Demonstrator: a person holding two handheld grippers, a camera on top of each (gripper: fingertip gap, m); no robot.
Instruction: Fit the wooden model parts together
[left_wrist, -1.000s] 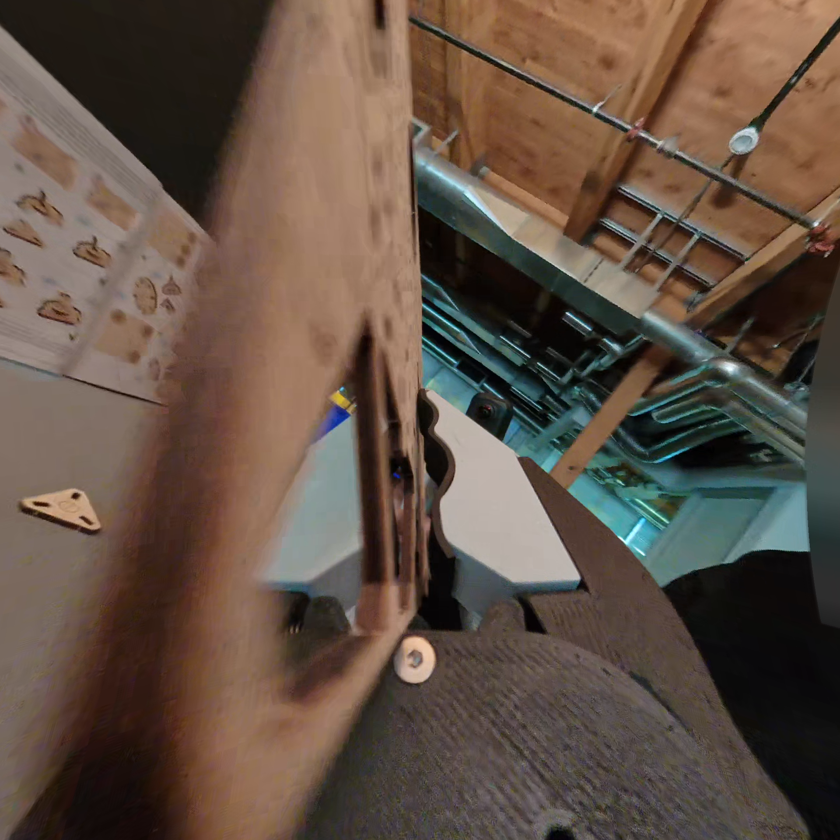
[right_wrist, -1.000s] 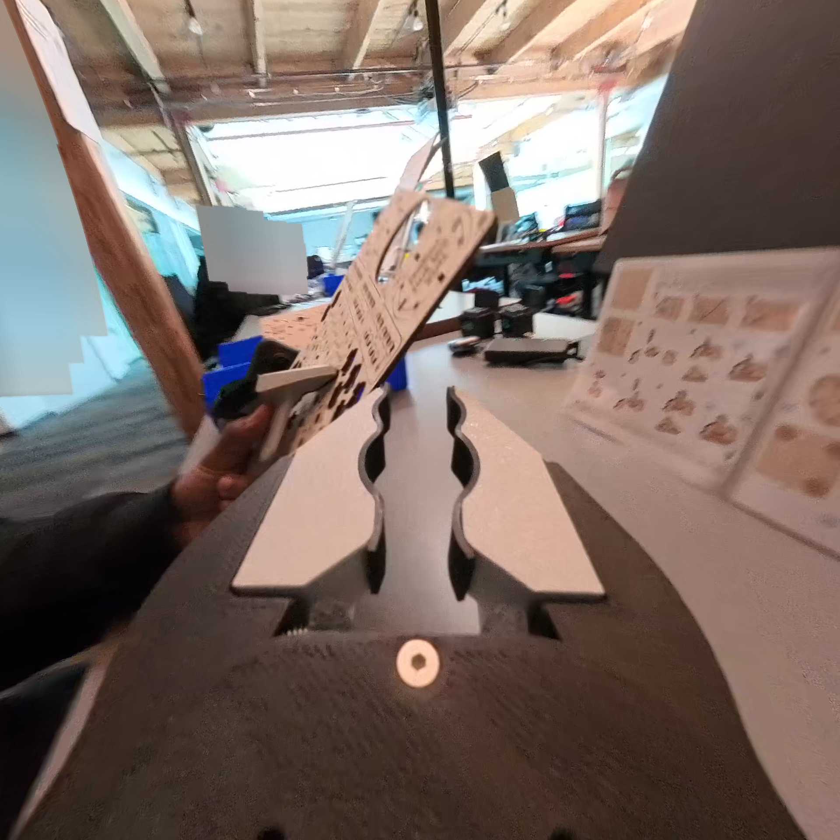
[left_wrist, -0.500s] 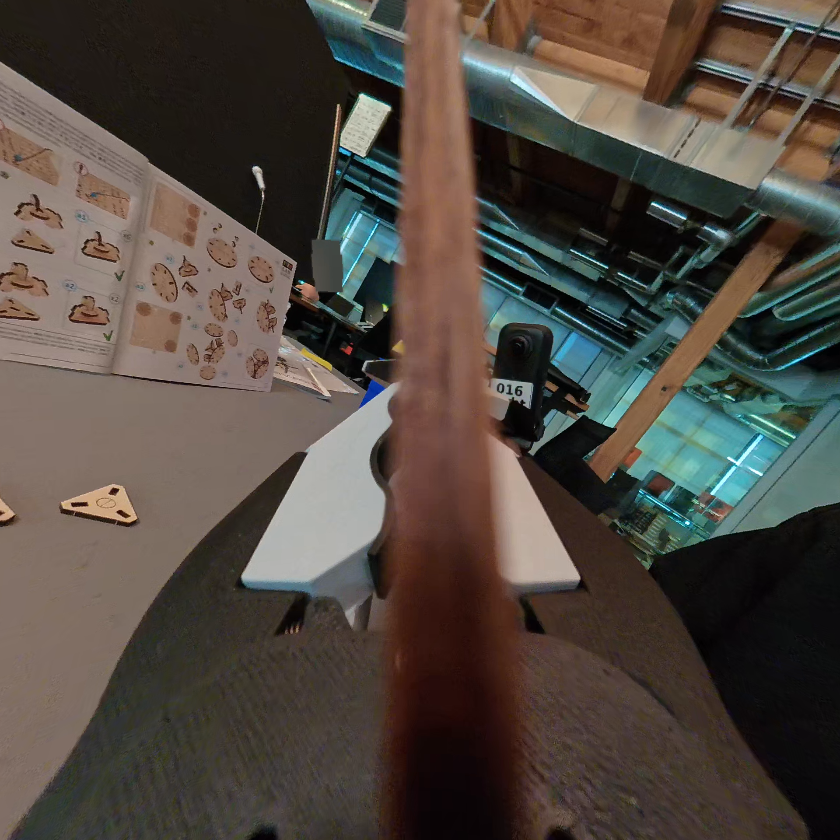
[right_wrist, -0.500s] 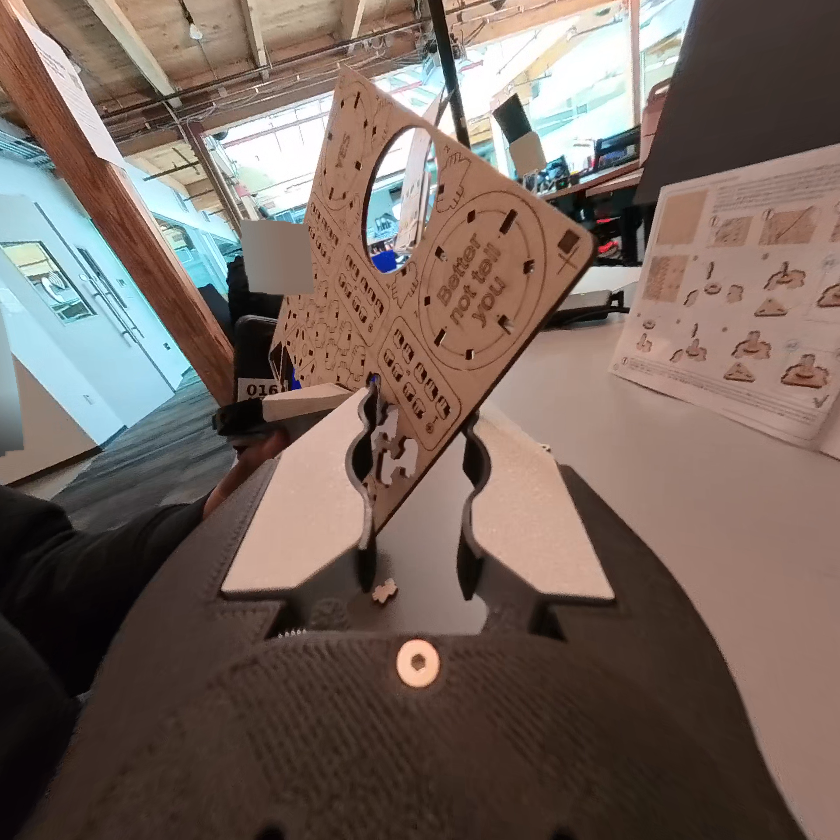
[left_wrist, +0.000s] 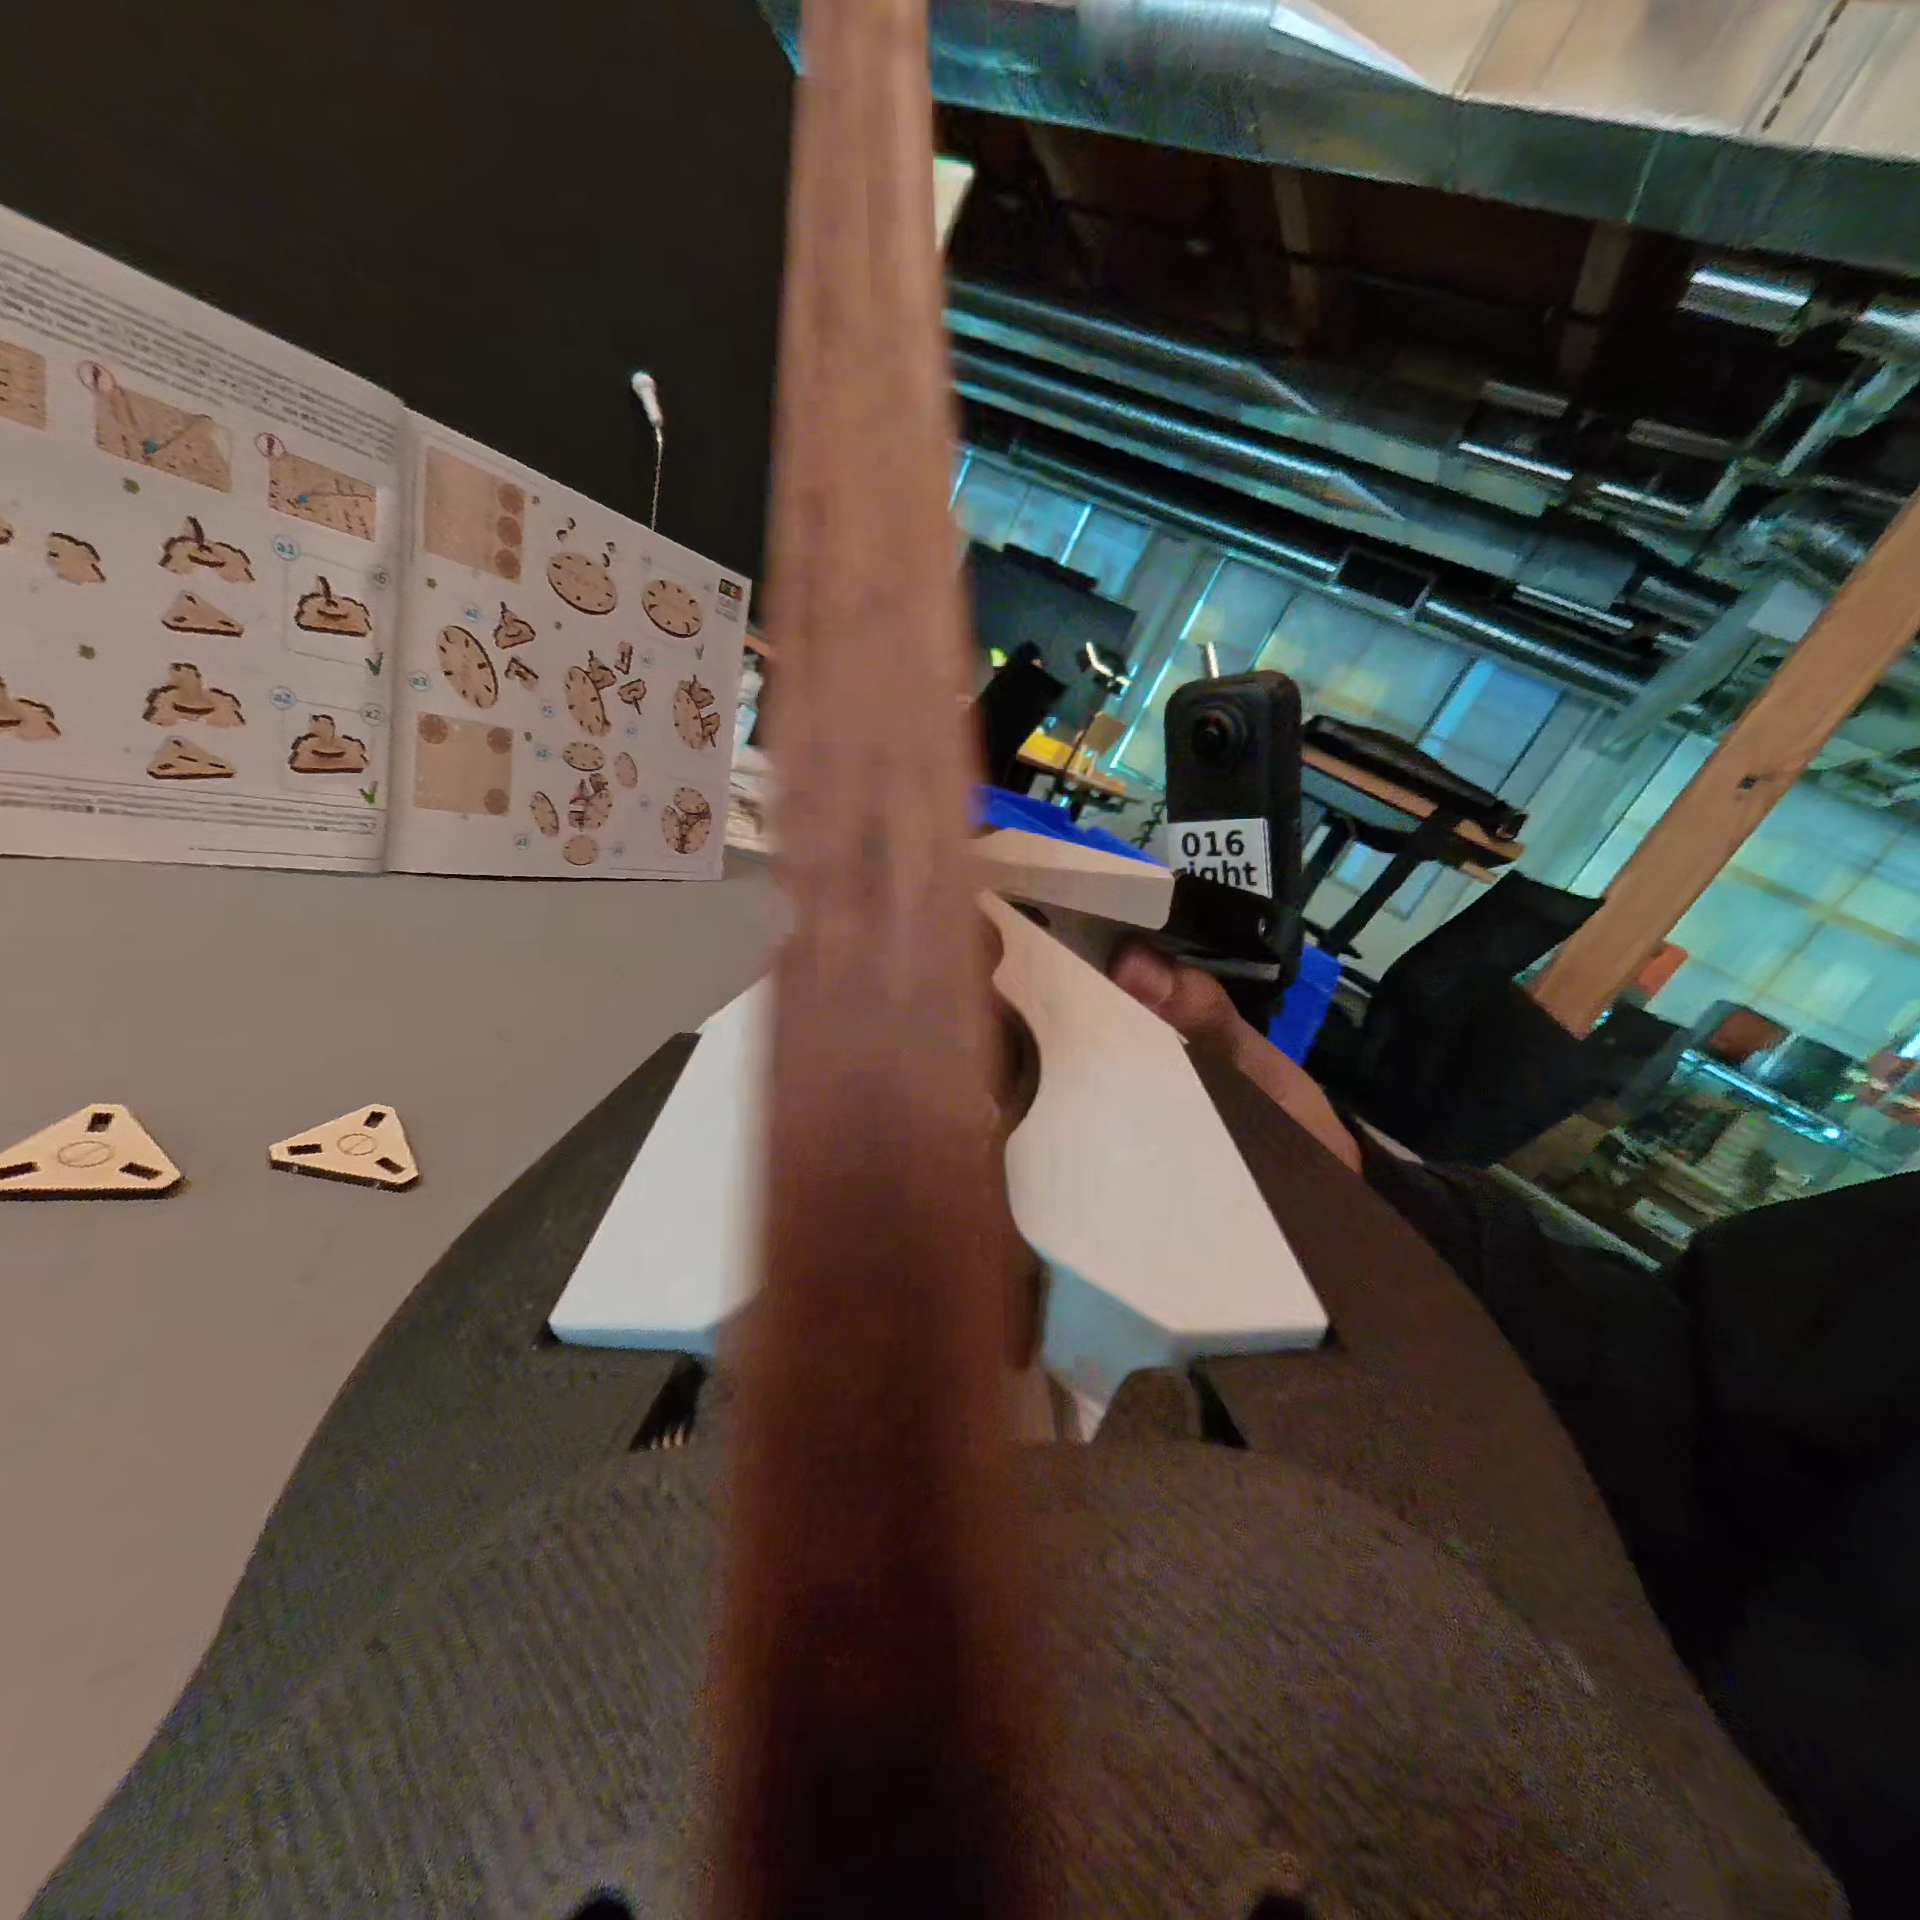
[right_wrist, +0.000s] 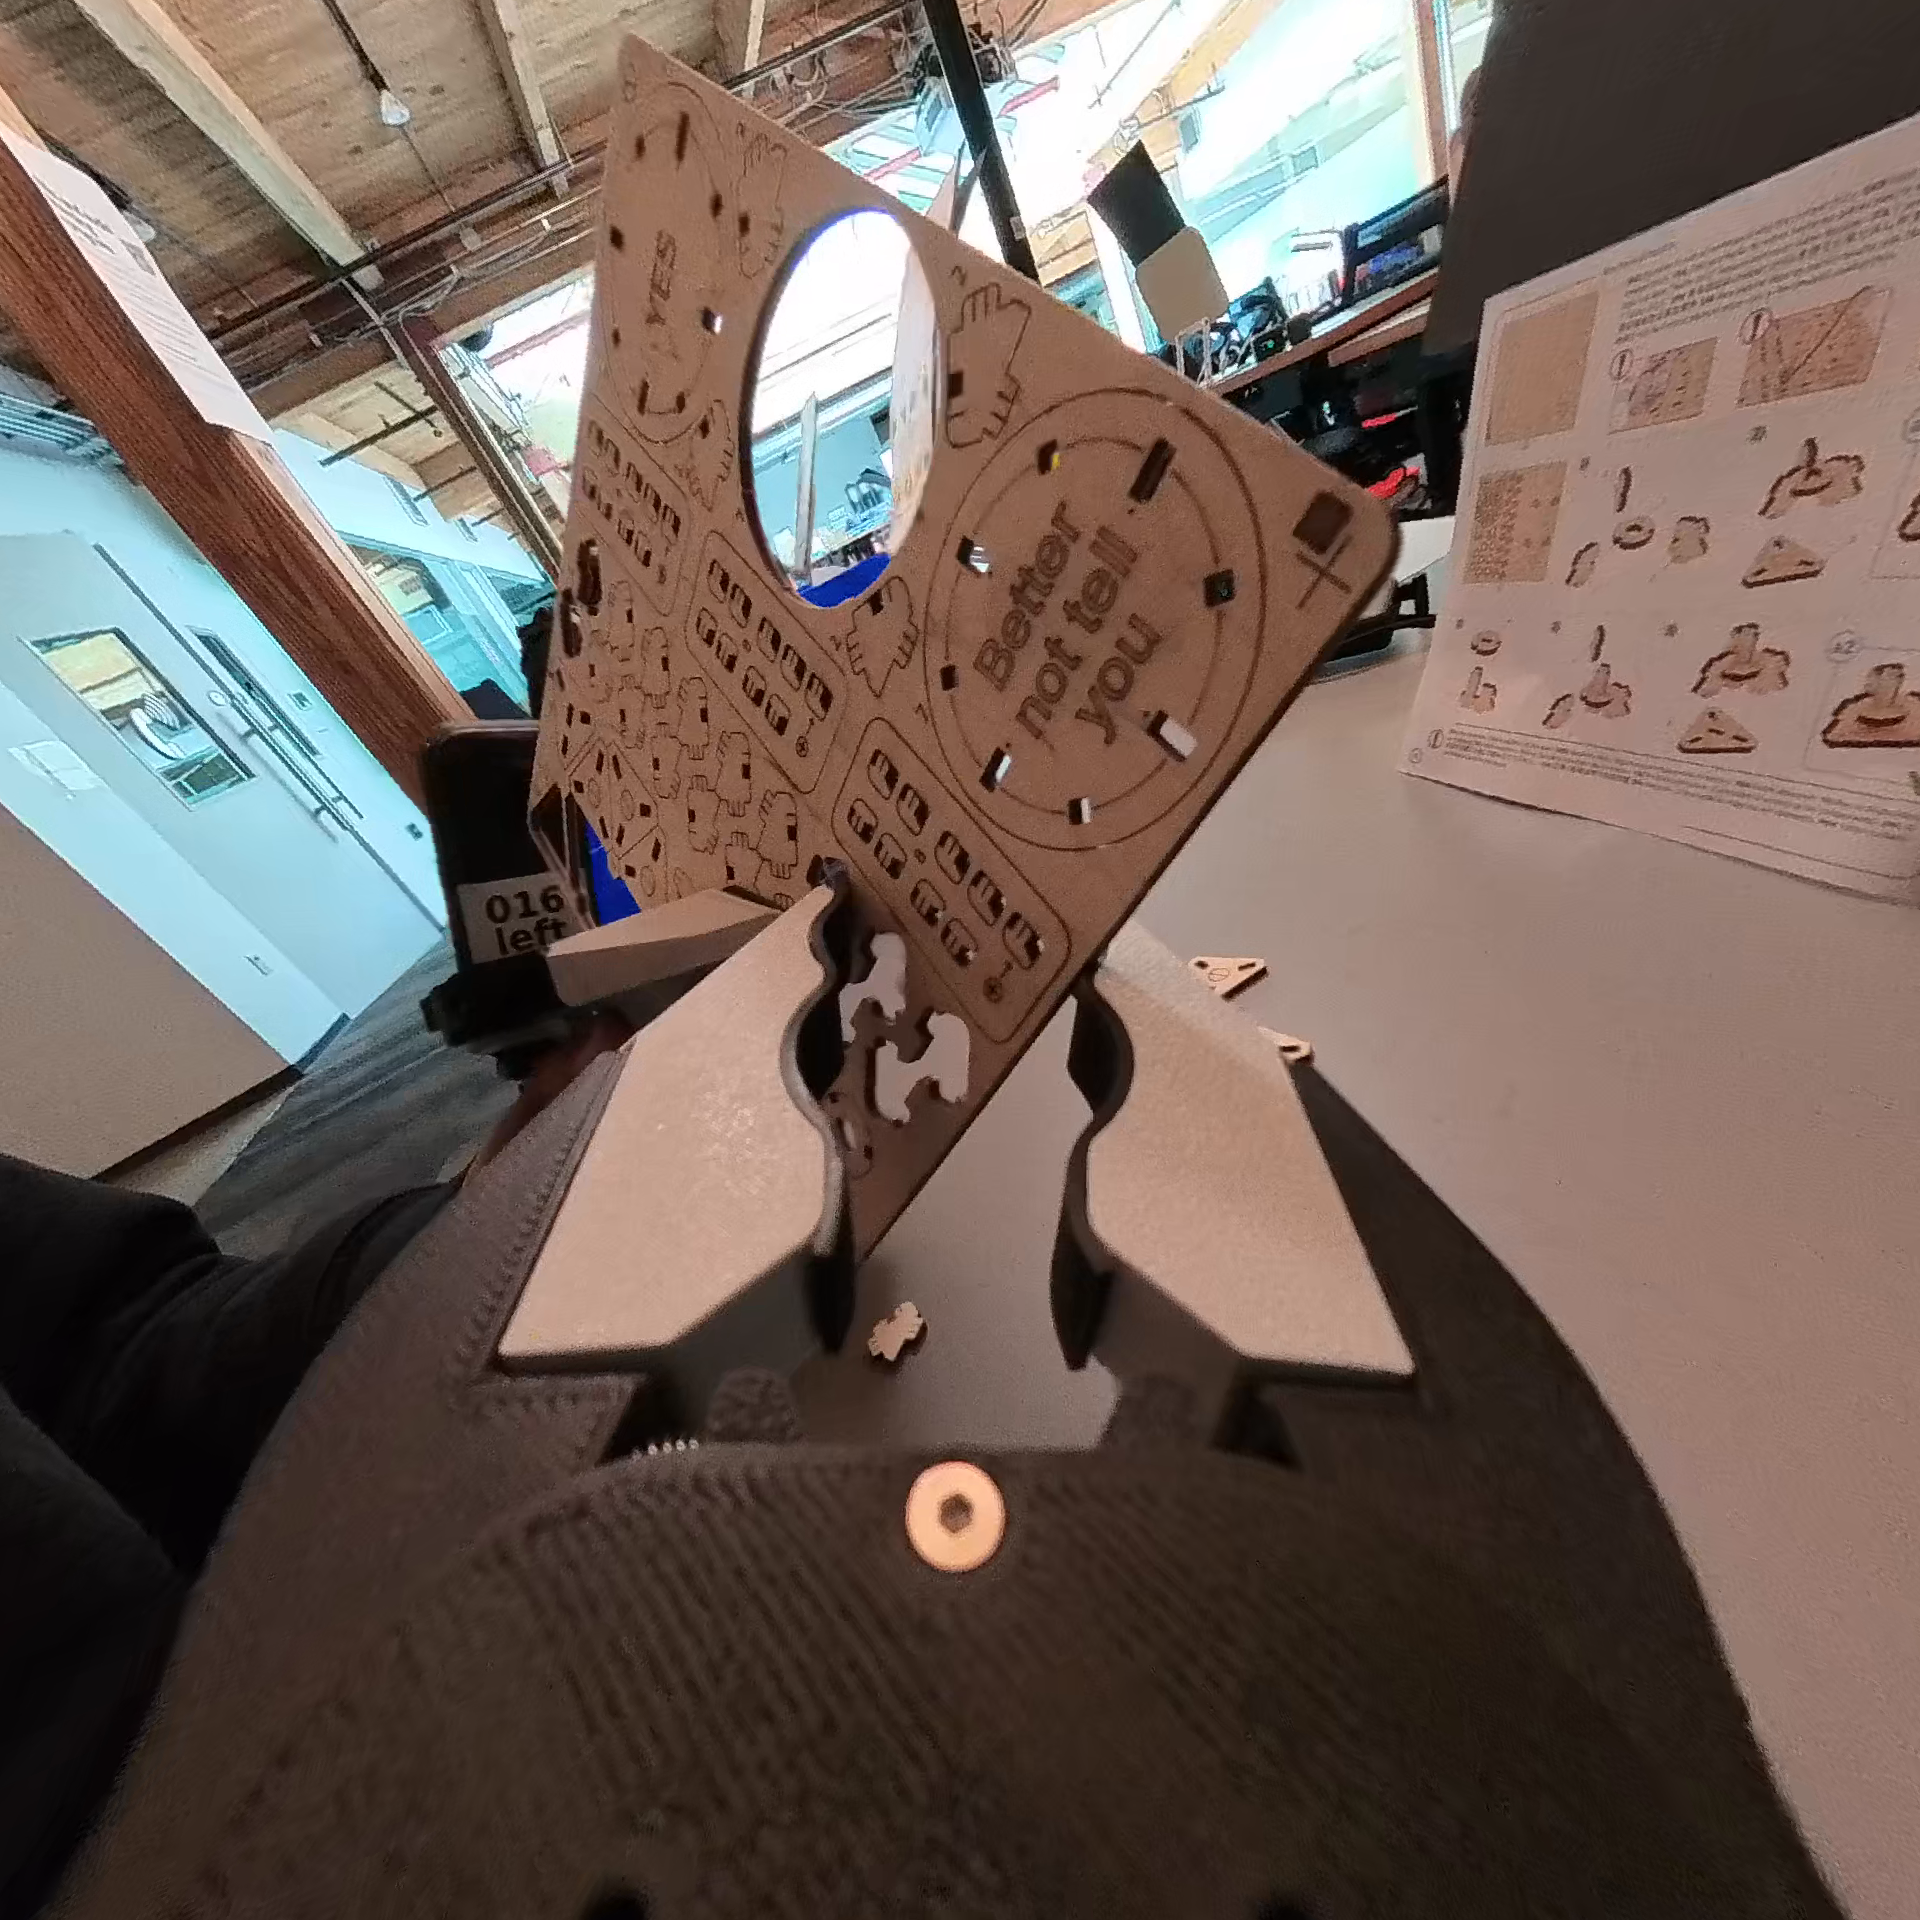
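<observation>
Grey table (right_wrist: 1558, 1091), upright laser-cut plywood sheet (right_wrist: 935, 644)

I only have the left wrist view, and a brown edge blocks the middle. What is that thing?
Observer: A flat wooden sheet of laser-cut parts, with a big oval hole near its top.
Operator: Is the right gripper clamping it?
Observer: No. The right gripper is open. The sheet's lower corner stands between its fingers, clear of one finger.
Operator: Anything loose?
Observer: A small cut-out piece lies on that gripper's body, between the fingers.
</observation>
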